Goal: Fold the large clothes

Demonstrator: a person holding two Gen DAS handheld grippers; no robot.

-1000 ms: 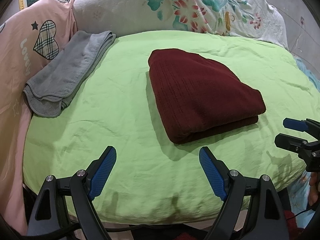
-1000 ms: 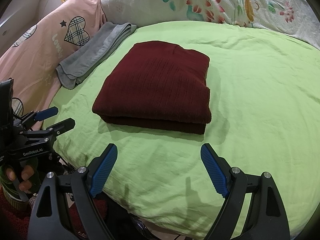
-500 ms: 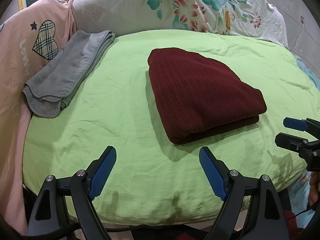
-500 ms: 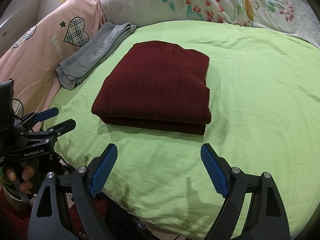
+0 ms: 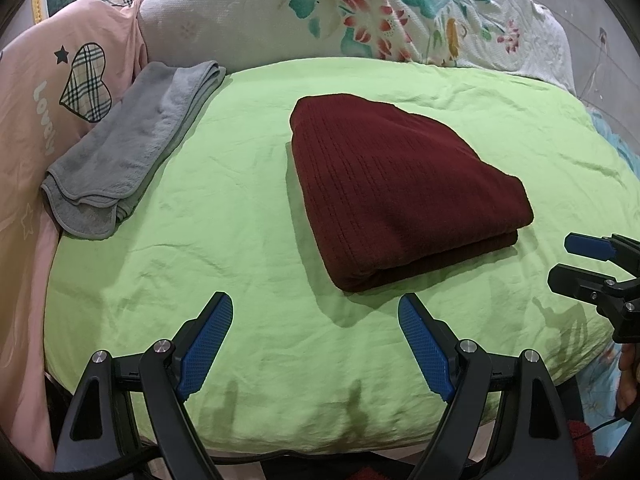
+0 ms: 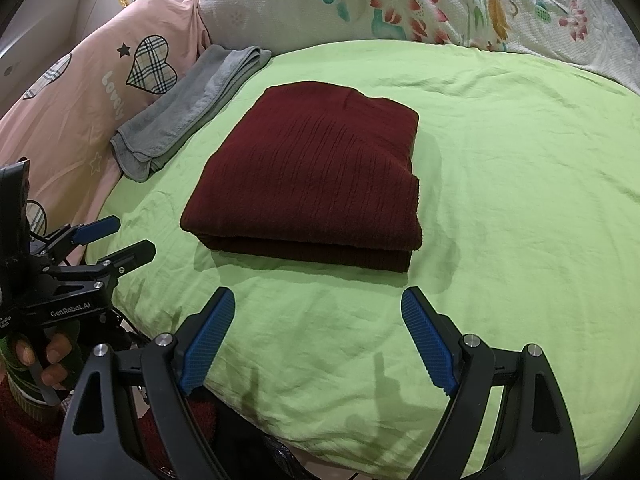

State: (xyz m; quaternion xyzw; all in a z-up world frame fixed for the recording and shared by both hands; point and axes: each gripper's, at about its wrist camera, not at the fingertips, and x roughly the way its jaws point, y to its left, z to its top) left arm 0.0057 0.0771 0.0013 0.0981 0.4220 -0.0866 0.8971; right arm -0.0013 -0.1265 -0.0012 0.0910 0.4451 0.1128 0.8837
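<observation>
A dark red knitted garment (image 5: 396, 188) lies folded into a thick rectangle in the middle of the green bedsheet (image 5: 224, 248). It also shows in the right wrist view (image 6: 312, 176). My left gripper (image 5: 316, 344) is open and empty, held over the near edge of the bed, short of the garment. My right gripper (image 6: 316, 340) is open and empty too, near the bed's front edge. Each gripper shows in the other's view: the right gripper (image 5: 580, 260) at the right edge, the left gripper (image 6: 116, 240) at the left edge.
A folded grey towel (image 5: 128, 152) lies at the far left of the sheet beside a pink pillow (image 5: 52, 92) with a plaid heart. A floral white quilt (image 5: 360, 16) runs along the back. The bed edge drops off just below the grippers.
</observation>
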